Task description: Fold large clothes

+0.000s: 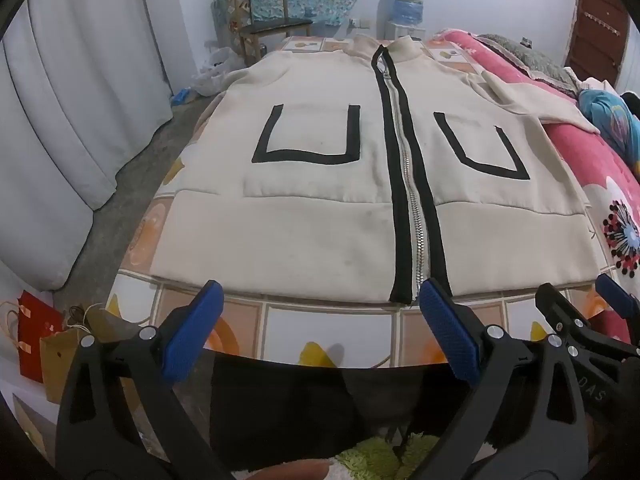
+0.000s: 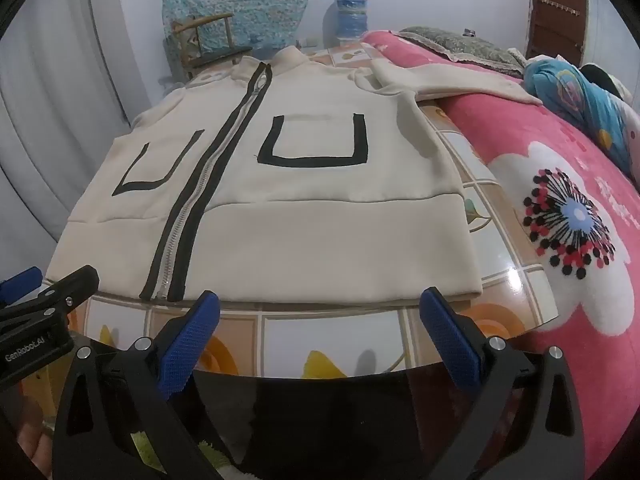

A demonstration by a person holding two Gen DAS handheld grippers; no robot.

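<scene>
A cream zip-up jacket (image 1: pixel 320 184) (image 2: pixel 304 216) with black trim and two black-outlined pockets lies flat, front up, on a tiled-pattern table (image 1: pixel 332 328) (image 2: pixel 332 340). Its hem faces me and its collar points away. One sleeve (image 2: pixel 452 80) stretches off onto the pink bedding. My left gripper (image 1: pixel 320 312) hovers open just short of the hem, near the zip's bottom end. My right gripper (image 2: pixel 320 312) is open too, short of the hem right of the zip. Nothing sits between either pair of blue pads (image 1: pixel 192 332) (image 2: pixel 192 340).
A bed with a pink flowered blanket (image 2: pixel 560 208) borders the table on the right. White curtains (image 1: pixel 80 80) hang on the left. A wooden chair (image 1: pixel 264 20) and a water dispenser (image 1: pixel 408 4) stand beyond the table. Paper bags (image 1: pixel 44 348) sit on the floor at left.
</scene>
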